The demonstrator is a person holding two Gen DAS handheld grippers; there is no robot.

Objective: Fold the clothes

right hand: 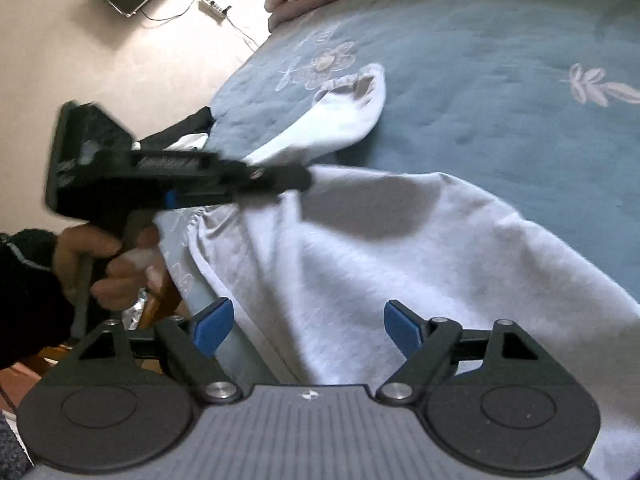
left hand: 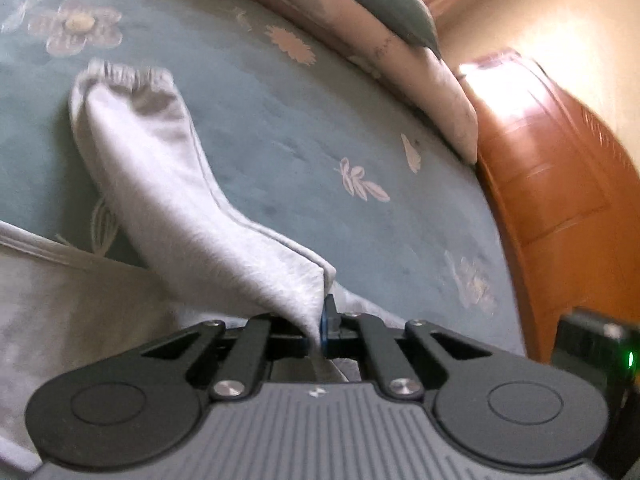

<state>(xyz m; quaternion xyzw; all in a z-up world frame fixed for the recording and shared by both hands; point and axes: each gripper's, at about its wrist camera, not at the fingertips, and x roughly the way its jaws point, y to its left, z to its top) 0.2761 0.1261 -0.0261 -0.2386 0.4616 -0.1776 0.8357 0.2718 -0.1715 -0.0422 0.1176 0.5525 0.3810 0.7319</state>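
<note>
In the left wrist view, the left gripper [left hand: 322,328] at lower centre pinches the grey garment [left hand: 168,184], whose sleeve trails toward the upper left over the blue bedspread [left hand: 320,120]. In the right wrist view, the right gripper [right hand: 306,326] at the bottom stands spread wide above the garment's body, nothing between its fingers, while a hand [right hand: 104,260] at left holds the left gripper's handle.

no readable text, labels or numbers

My left hand-held gripper [left hand: 320,328] pinches a fold of the pale grey sweatshirt [left hand: 192,200], its cuffed sleeve [left hand: 128,80] trailing far-left across the blue floral bedspread [left hand: 320,128]; pink quilt [left hand: 400,52] and wooden bed frame [left hand: 560,184] lie right.
</note>
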